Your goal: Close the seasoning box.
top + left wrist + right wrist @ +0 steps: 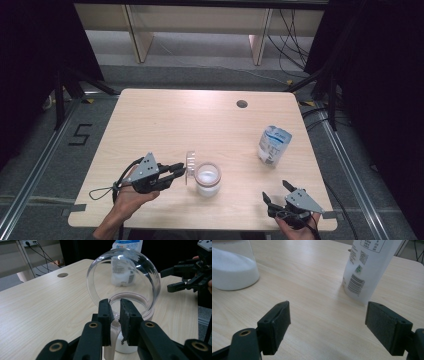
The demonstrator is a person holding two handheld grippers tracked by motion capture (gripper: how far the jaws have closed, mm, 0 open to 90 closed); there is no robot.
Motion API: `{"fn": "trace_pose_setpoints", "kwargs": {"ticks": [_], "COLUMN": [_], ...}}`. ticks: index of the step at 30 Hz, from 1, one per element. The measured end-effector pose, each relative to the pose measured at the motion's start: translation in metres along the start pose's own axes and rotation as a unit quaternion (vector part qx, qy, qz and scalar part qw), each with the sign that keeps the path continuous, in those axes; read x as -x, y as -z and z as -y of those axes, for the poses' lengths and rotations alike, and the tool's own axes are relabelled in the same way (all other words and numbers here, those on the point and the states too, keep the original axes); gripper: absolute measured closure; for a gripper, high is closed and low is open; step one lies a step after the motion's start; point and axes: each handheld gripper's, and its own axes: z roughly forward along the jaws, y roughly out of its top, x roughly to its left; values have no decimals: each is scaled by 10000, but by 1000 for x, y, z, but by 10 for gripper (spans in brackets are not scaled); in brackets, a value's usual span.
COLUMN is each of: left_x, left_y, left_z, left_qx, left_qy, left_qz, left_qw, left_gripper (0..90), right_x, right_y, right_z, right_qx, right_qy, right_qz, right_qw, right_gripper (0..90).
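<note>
One jar point(208, 179), one pouch point(273, 145); left tool point(176, 171) pinches one clear lid point(190, 166), right tool point(276, 194) wide.

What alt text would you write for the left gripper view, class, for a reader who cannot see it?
The left gripper pinches the hinged clear lid of a jar holding white powder, lid standing open. Beyond it stand a white pouch and the open right gripper on a wooden table.

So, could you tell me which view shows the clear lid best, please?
The left gripper view: the clear lid stands large, upright, pinched at its edge by the left gripper. The high view shows it small and edge-on beside the jar.
</note>
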Motion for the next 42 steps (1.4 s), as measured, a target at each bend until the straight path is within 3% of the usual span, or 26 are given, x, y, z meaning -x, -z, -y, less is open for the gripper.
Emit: {"fn": "trace_pose_setpoints", "kwargs": {"ticks": [8, 12, 17, 21, 22, 26, 32, 34, 35, 39, 40, 42], "left_x": [1, 1, 1, 0, -1, -3, -6, -6, -6, -6, -7, -6], "left_y": [-5, -6, -6, -1, 0, 5, 10, 12, 13, 17, 17, 18], "left_z": [-1, -1, -1, 2, 3, 8, 23, 28, 30, 37, 38, 40], "left_qx": [-24, -36, -48, -35, -7, -17, -59, -122, -104, -166, -149, -241], "left_qy": [-39, -52, -57, 105, 103, 238, 334, 319, 350, 521, 477, 525], "left_qz": [52, 81, 133, 165, 234, 179, 209, 148, 133, 69, 116, 35], "left_qw": [10000, 9999, 9999, 9998, 9997, 9996, 9992, 9993, 9992, 9985, 9987, 9983], "left_gripper": [780, 780, 766, 679, 642, 492, 397, 383, 375, 335, 328, 313], "right_x": [0, -2, 1, -1, -1, 0, 1, -2, 2, 2, 0, 1], "right_y": [1, 2, 1, 2, 2, 2, 2, 3, 2, 3, 5, 5], "right_z": [0, 0, 0, 0, 0, 0, 0, 1, 1, 0, 0, 1], "right_qx": [0, -50, 10, -14, -4, -11, -5, -19, 68, 124, 88, 179], "right_qy": [-47, -182, -24, -112, -122, -136, -143, -369, -212, -442, -548, -552], "right_qz": [-14, 17, -3, -11, -21, -44, -156, -140, -168, -320, -254, -347], "right_qw": [10000, 9998, 10000, 9999, 9999, 9999, 9998, 9992, 9996, 9984, 9981, 9977], "right_gripper": [214, 214, 215, 216, 216, 215, 211, 209, 206, 186, 182, 159]}}
